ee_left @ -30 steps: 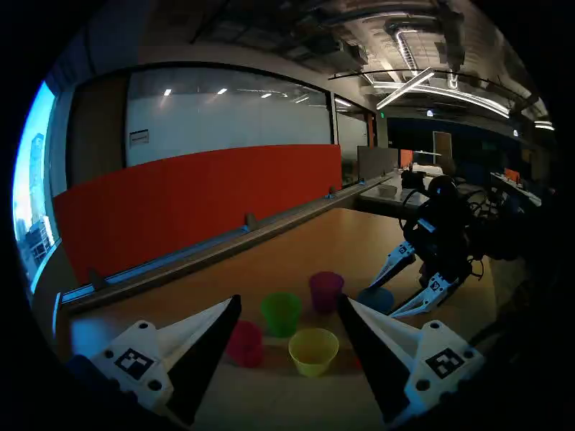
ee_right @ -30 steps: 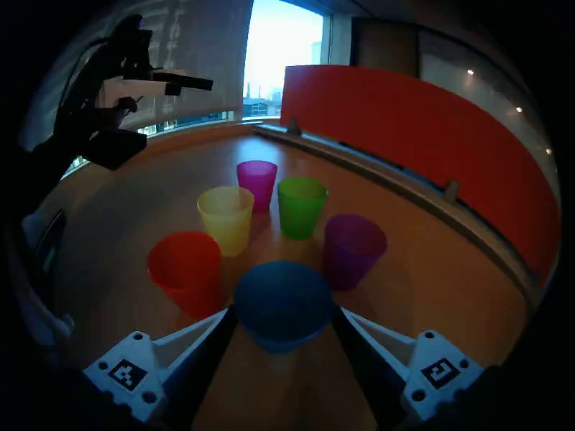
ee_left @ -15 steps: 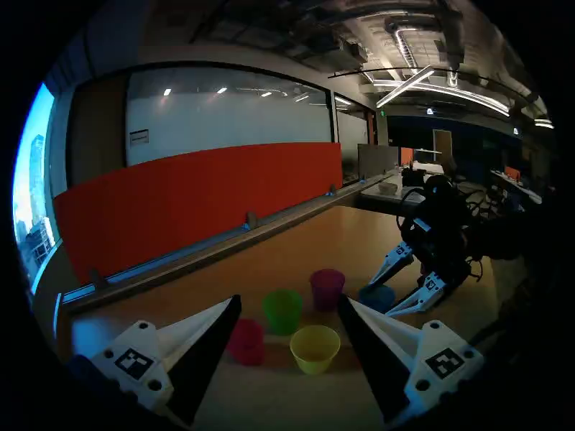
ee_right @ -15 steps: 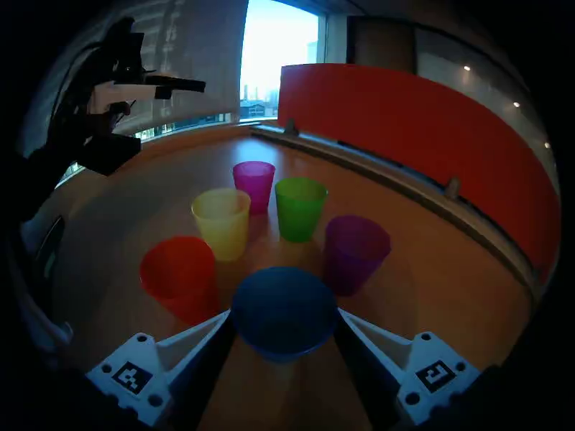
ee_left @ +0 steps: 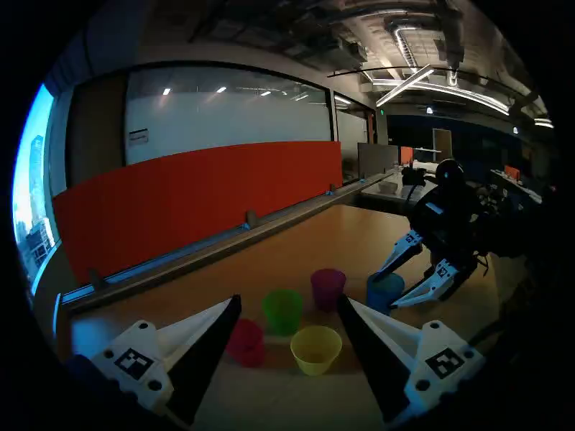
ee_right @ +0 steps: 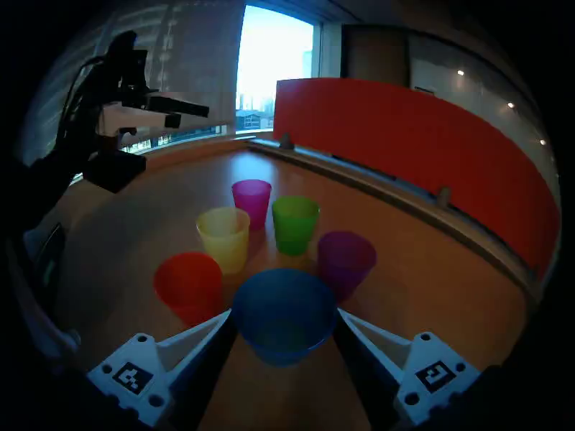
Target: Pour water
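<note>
The right gripper (ee_right: pixel 284 314) had both fingers (ee_right: pixel 188 345) clamped on the blue cup (ee_right: pixel 284 343), upright, presumably against spilling, close to the red cup (ee_right: pixel 188 284) and purple cup (ee_right: pixel 346 258) on the wooden table (ee_right: pixel 438 287). The left gripper (ee_left: pixel 287 298) hung spread and empty, apparently leaving room for pouring.

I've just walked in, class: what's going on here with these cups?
Two handheld grippers are at work over a wooden table. The right gripper is closed on the blue cup, both fingers against its sides, cup upright. The left gripper is open and empty, held above the table facing the cups. Beside the blue cup stand a red cup, a yellow cup, a pink cup, a green cup and a purple cup. No pouring yet.
</note>
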The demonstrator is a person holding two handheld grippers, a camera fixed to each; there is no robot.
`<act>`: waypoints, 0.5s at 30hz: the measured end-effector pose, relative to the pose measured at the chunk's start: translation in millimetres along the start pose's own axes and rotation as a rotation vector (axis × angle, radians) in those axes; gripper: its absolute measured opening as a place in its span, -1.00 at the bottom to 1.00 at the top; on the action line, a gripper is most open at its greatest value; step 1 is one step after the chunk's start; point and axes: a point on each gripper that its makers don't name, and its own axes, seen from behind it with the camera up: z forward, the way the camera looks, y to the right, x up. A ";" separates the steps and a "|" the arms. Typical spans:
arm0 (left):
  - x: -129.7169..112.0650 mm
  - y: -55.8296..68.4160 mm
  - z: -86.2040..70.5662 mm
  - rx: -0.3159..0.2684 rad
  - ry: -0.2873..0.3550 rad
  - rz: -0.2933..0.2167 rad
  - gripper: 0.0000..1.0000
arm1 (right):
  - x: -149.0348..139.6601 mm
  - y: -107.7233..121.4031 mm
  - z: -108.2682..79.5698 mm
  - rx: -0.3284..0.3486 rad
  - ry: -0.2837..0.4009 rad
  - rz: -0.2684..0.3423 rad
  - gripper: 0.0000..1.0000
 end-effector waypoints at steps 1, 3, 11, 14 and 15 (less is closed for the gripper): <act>0.2 0.4 0.8 -0.002 0.000 0.000 0.98 | 4.9 -0.9 -3.4 -0.001 0.012 -0.001 0.83; 0.6 1.0 2.1 -0.004 0.001 -0.002 0.98 | 13.8 -2.6 -9.7 -0.001 0.032 -0.001 0.83; 0.4 3.4 7.3 -0.018 0.000 -0.004 0.98 | 51.9 -8.9 -35.7 -0.013 0.129 -0.004 0.83; -1.0 5.4 9.8 -0.024 -0.006 0.001 0.98 | 66.6 -9.7 -44.1 -0.023 0.171 0.003 0.82; -1.5 6.0 10.8 -0.026 -0.008 0.002 0.98 | 71.3 -9.9 -46.6 -0.026 0.185 0.007 0.82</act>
